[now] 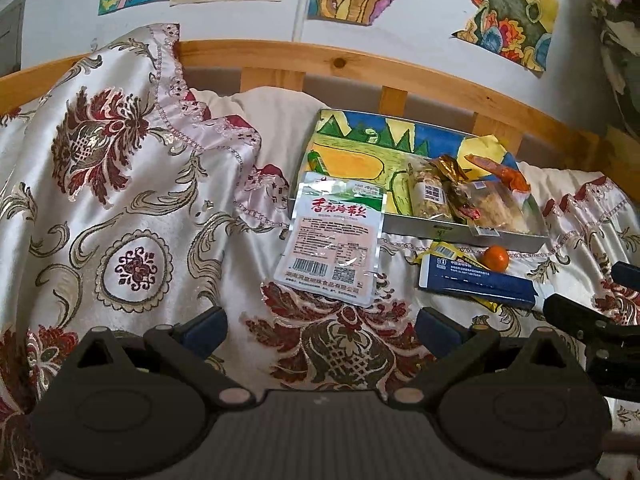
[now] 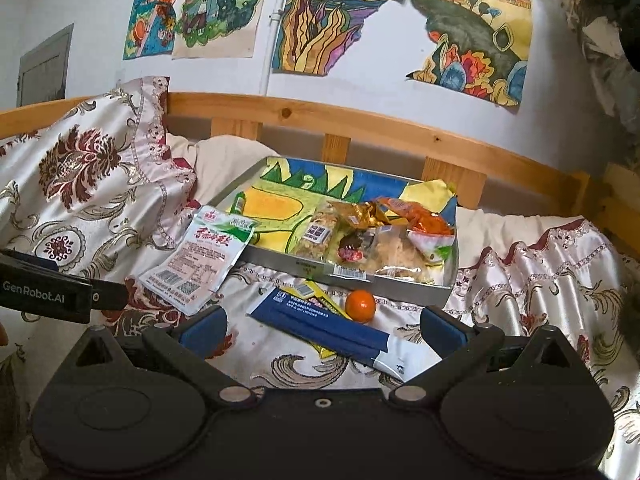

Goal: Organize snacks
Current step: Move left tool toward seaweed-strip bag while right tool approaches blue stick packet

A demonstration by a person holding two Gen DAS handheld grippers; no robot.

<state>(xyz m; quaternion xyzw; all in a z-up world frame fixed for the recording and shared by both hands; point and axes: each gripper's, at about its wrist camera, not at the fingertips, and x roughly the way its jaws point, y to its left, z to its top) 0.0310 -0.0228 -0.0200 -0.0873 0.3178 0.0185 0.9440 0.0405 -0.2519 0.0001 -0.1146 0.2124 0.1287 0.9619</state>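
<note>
Several wrapped snacks already sit packed in the right end of the metal tray (image 2: 450,276) on the bed; its left half is bare. Left outside: a pink snack pouch (image 1: 334,246) leaning on the tray's near-left corner, a small orange (image 2: 360,306), a blue packet (image 2: 320,326) and a yellow packet (image 2: 310,292) under it. The left tool (image 1: 320,326) and right tool (image 2: 322,330) both hover spread wide, gripping nothing; roughly half done, I'd judge.

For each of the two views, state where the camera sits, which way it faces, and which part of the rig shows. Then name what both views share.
Left wrist: on the left gripper, facing the pink packet on the bed; right gripper's tip at right edge.
Right wrist: on the right gripper, facing the blue packet and tangerine; left gripper at left edge.
Shared: tray, snacks, headboard.
</note>
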